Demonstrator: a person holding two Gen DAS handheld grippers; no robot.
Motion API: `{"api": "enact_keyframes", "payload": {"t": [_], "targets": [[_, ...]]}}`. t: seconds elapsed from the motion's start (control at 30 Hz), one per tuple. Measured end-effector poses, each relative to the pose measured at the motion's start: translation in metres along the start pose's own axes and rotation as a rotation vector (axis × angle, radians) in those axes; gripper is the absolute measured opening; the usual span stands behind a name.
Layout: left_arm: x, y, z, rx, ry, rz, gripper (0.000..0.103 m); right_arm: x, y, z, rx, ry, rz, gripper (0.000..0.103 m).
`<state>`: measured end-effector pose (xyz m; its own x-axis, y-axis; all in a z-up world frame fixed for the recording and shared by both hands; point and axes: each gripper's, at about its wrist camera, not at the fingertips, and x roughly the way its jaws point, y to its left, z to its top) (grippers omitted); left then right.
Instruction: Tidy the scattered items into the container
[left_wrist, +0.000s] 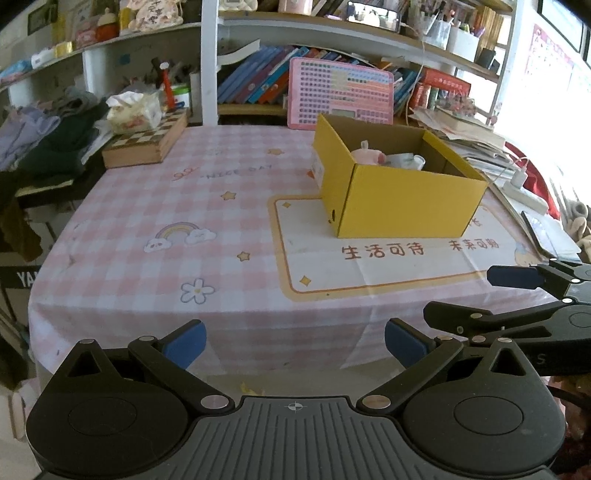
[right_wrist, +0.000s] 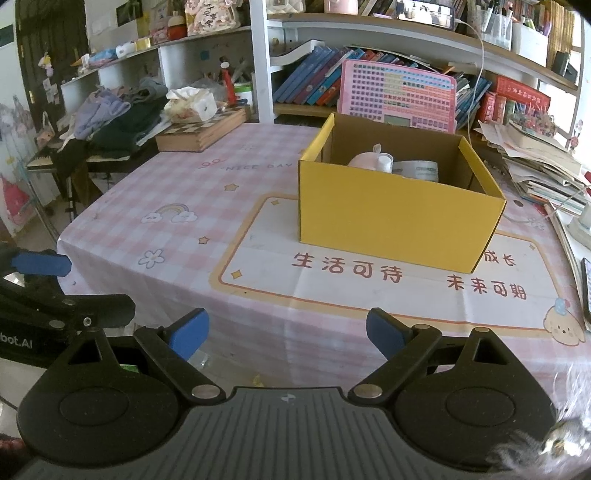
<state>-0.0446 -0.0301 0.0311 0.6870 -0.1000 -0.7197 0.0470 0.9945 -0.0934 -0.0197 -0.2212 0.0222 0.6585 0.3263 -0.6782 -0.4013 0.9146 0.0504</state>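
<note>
An open yellow cardboard box (left_wrist: 399, 199) (right_wrist: 391, 221) stands on the pink checked tablecloth (left_wrist: 155, 221) (right_wrist: 177, 243), right of the middle. Inside lie a pink plush toy (left_wrist: 365, 155) (right_wrist: 364, 159) and a white item (left_wrist: 406, 160) (right_wrist: 415, 168). My left gripper (left_wrist: 294, 345) hangs at the table's near edge, open, nothing between its blue pads. My right gripper (right_wrist: 287, 334) hovers at the same edge, open and empty. Each gripper shows in the other's view: the right one's fingers (left_wrist: 517, 277) at the right side, the left one's fingers (right_wrist: 40, 264) at the left side.
A wooden chessboard case (left_wrist: 147, 142) (right_wrist: 201, 131) with a tissue pack sits at the far left corner beside piled clothes (left_wrist: 40, 140). A pink keyboard toy (left_wrist: 340, 92) leans behind the box. Stacked papers (right_wrist: 539, 166) and a power strip (left_wrist: 524, 192) crowd the right edge.
</note>
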Motion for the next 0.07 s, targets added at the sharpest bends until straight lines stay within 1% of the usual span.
{"api": "enact_keyframes", "payload": {"t": [0.07], "targets": [[0.0008,0.0009,0.0008,-0.007,0.003,0.000,0.103,0.0001,-0.0001,0.0000,0.003,0.000,0.000,0.092]]}}
